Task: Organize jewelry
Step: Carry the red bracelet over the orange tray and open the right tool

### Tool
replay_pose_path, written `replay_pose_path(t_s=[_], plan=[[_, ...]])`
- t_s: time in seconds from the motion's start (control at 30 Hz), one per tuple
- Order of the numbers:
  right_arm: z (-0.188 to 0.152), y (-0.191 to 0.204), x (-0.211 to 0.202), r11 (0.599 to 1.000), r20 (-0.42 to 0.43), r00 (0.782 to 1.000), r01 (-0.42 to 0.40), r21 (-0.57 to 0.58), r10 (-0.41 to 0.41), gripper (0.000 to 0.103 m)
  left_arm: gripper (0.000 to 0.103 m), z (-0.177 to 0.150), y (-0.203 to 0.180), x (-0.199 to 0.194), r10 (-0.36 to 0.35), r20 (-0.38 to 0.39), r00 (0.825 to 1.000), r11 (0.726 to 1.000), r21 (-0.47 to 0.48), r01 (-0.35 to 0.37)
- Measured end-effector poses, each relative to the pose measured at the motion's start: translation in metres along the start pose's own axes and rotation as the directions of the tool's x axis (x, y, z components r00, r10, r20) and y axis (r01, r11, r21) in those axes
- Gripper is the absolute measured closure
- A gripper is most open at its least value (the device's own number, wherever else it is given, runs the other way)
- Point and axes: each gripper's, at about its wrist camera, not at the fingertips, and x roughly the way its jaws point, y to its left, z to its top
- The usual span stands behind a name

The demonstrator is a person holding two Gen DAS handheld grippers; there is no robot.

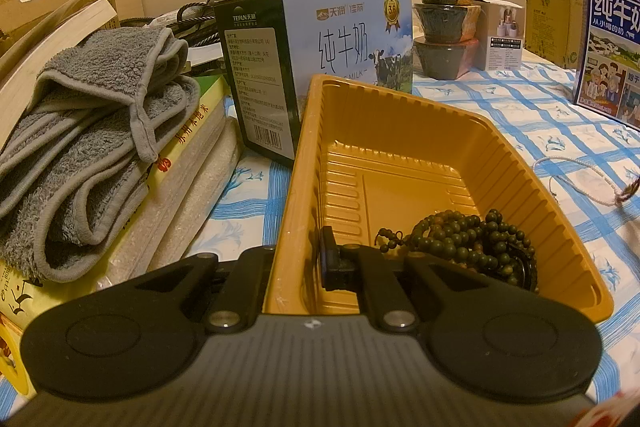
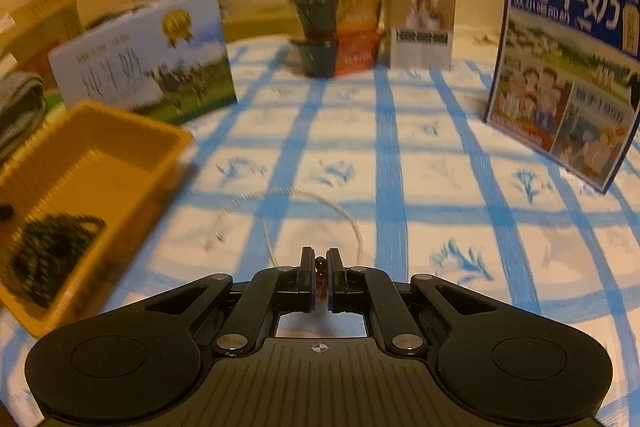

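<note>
The left gripper's (image 1: 298, 259) jaws are pinched on the near-left wall of the tray (image 1: 400, 131), one finger outside it and one inside; the right gripper's (image 2: 319, 277) jaws are pressed together on small reddish-brown beads (image 2: 320, 264) strung on a thin pale cord (image 2: 316, 195), which loops out ahead over the desk's (image 2: 420, 163) blue-and-white checked cloth; going left to right in the left wrist view: a folded grey terry towel (image 1: 92, 147) lies on a stack of books (image 1: 192, 147); one glossy milk carton (image 1: 324, 39) with a cow stands behind the tray; the tray is one orange-yellow plastic rectangle with ribbed walls, and in its near right corner sits a coil of dark green round beads (image 1: 460, 235); three dark bowls (image 1: 440, 23) are stacked past it; one small white box (image 1: 502, 35) stands next; a second, blue milk carton (image 1: 610, 51) stands at the right edge; the pale cord also shows on the cloth right of the tray, well apart from it
</note>
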Motion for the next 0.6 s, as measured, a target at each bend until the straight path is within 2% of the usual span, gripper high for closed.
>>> replay_pose_path(t_s=[0.2, 0.33, 0.5, 0.6], plan=[[0.023, 0.017, -0.03, 0.998, 0.053, 0.997, -0.06, 0.011, 0.06, 0.098, 0.095, -0.001, 0.001, 0.0, -0.005, 0.001, 1.0, 1.0, -0.005, 0.005], [0.037, 0.04, -0.045, 0.991, 0.073, 0.989, -0.132, 0.003, 0.132, 0.098, 0.096, -0.001, 0.001, 0.0, -0.007, 0.001, 1.0, 1.0, -0.012, 0.007], [0.048, 0.074, -0.051, 0.971, 0.074, 0.968, -0.24, -0.009, 0.24, 0.098, 0.096, -0.001, 0.002, -0.001, -0.01, 0.001, 1.0, 1.0, -0.016, 0.01], [0.048, 0.097, -0.049, 0.948, 0.055, 0.946, -0.318, -0.016, 0.318, 0.098, 0.096, -0.001, 0.002, -0.001, -0.012, 0.001, 1.0, 1.0, -0.018, 0.012]])
